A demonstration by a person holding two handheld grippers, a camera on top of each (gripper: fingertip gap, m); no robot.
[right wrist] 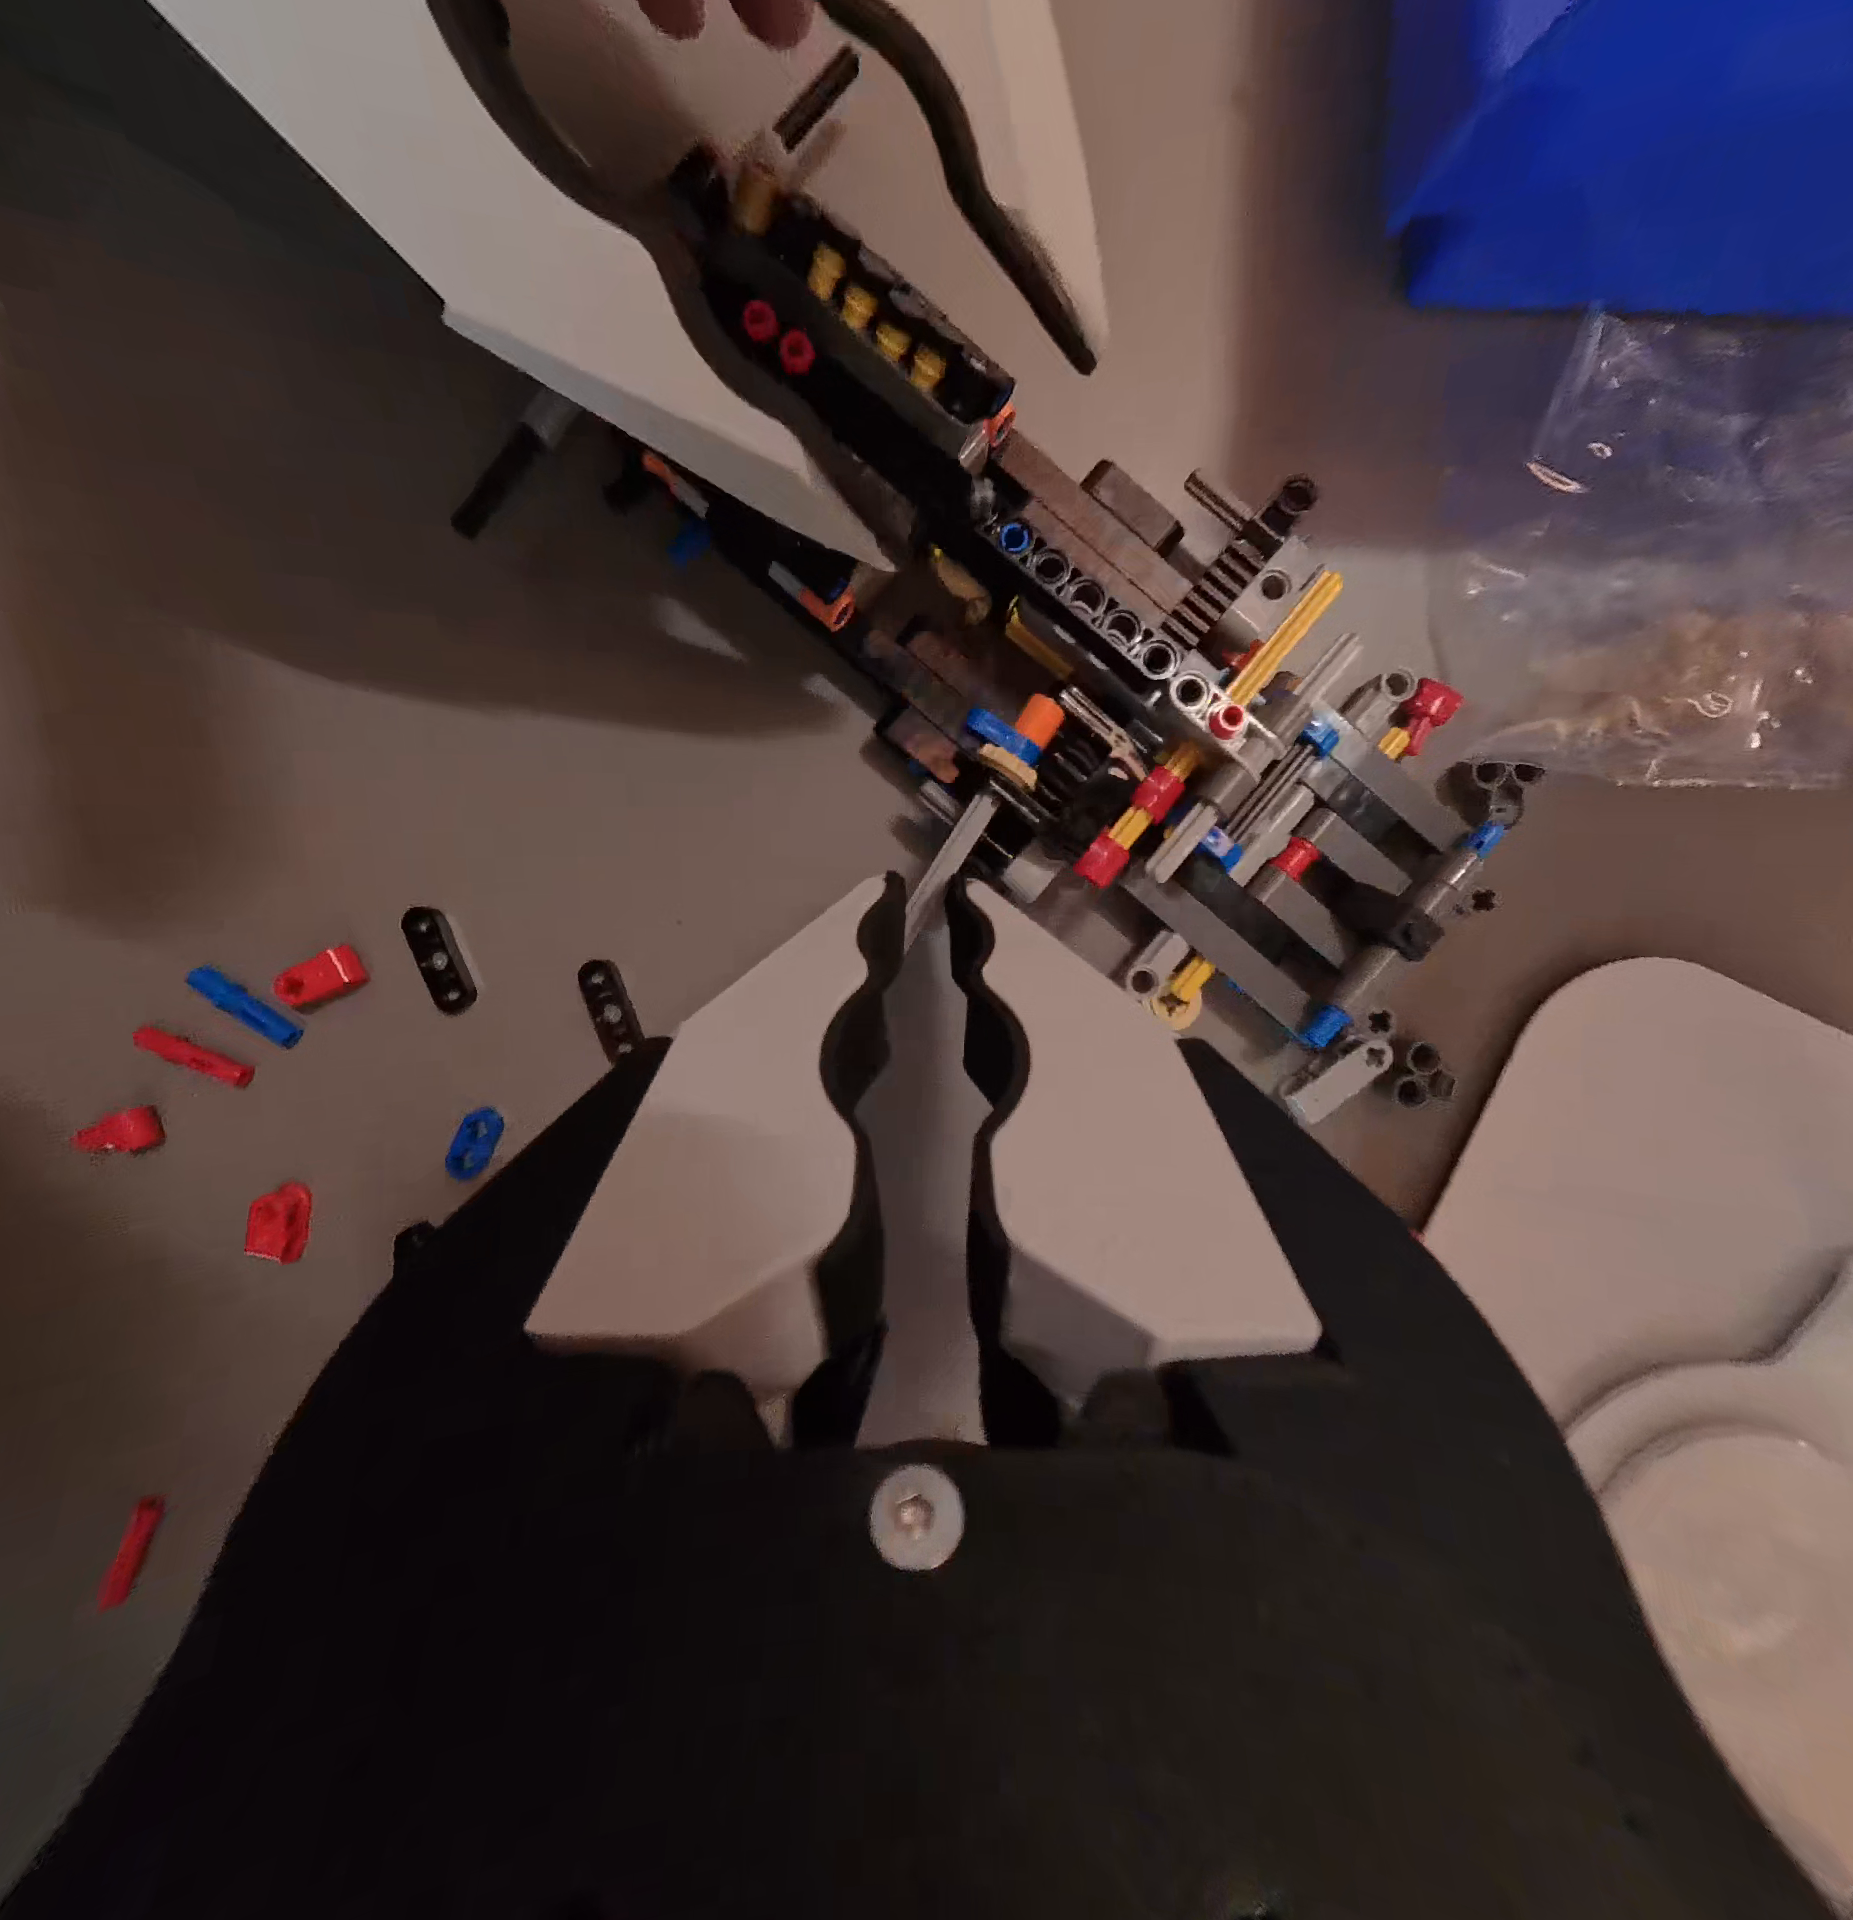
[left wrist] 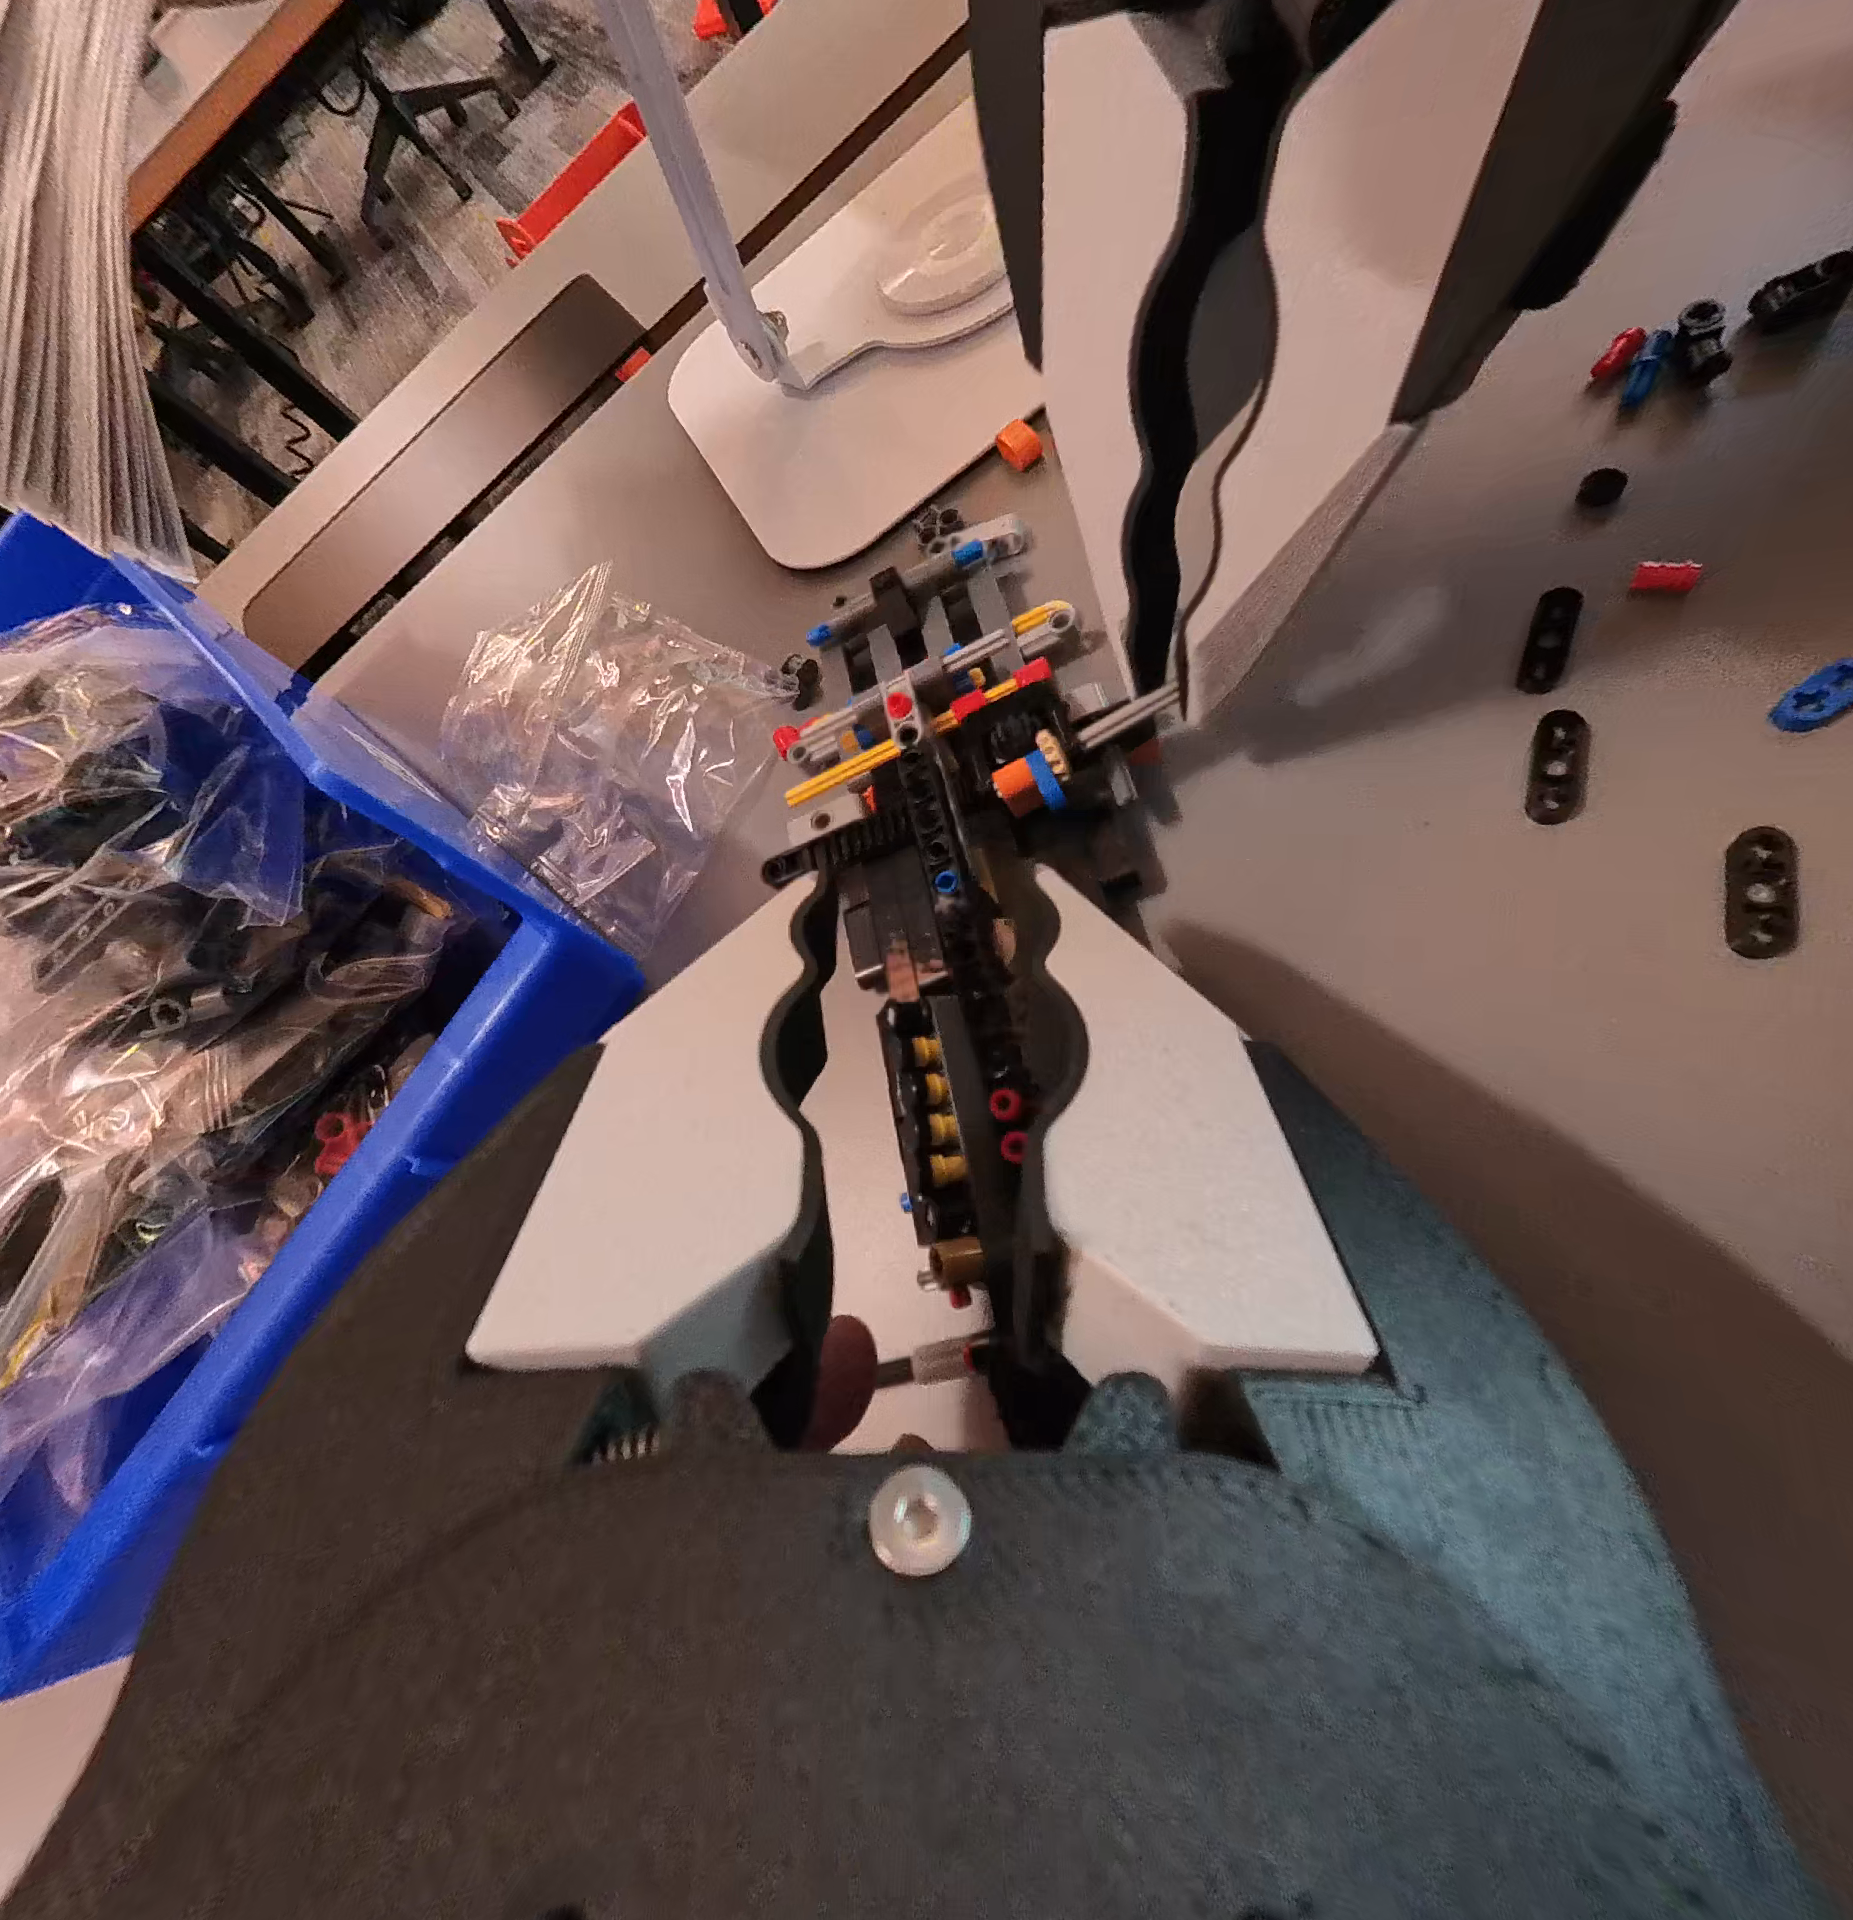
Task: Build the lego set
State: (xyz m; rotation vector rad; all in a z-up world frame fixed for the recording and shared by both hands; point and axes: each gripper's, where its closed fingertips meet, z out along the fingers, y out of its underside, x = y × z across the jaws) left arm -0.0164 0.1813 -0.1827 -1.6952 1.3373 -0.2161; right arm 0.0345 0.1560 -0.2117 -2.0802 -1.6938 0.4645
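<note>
A half-built lego model [left wrist: 932, 769] of black, grey, yellow, red and blue beams lies on the table; it also shows in the right wrist view [right wrist: 1161, 707]. My left gripper [left wrist: 932, 883] is shut on the model's black rear section [left wrist: 953, 1101]. My right gripper [right wrist: 927, 894] is shut on a thin grey axle [right wrist: 948, 847] that enters the model's side beside an orange and blue bush [right wrist: 1026, 727]. In the left wrist view the right gripper [left wrist: 1176, 691] comes in from above right with the axle [left wrist: 1124, 717] at its tips.
A blue bin [left wrist: 548, 987] of bagged parts stands at left, with an empty clear bag [left wrist: 600, 707] beside it. A white lamp base [left wrist: 849, 416] sits behind the model. Loose black, red and blue pieces [right wrist: 278, 1018] lie scattered on the table [left wrist: 1473, 1039]. My hands' fingertips stand some 7 centimeters from each other.
</note>
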